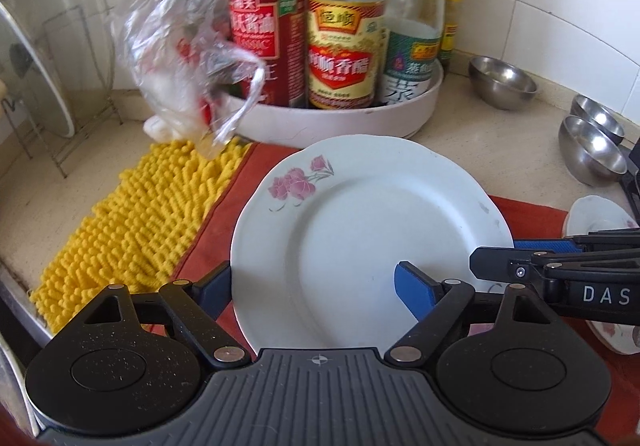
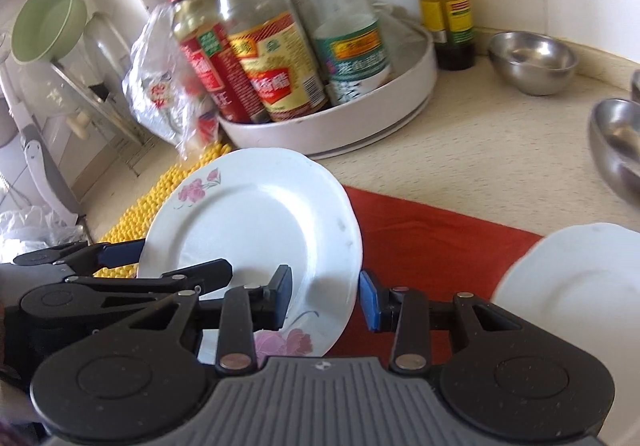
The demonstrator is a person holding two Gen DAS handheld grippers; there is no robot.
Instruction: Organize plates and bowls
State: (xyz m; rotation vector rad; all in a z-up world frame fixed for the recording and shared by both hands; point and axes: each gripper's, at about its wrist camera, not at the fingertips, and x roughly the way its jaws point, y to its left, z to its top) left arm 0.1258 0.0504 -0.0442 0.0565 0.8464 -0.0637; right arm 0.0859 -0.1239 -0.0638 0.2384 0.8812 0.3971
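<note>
"das" lettering on right gripper [image 1: 492, 258]

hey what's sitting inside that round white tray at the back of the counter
The round white tray holds upright sauce bottles: a red-labelled one, a yellow-and-red-labelled one and a green-labelled one. The tray wall hides their bases, and anything behind them is covered.

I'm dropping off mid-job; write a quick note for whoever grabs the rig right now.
Left tool: straddles the flowered plate at its near edge, one finger under, one on top; grip unclear.
Right tool: straddles the same plate's right rim; grip unclear.
Plate: tilted above the red cloth.
Done: nothing visibly stacked.
Left: place this plate, then the other white plate and three steel bowls.
</note>
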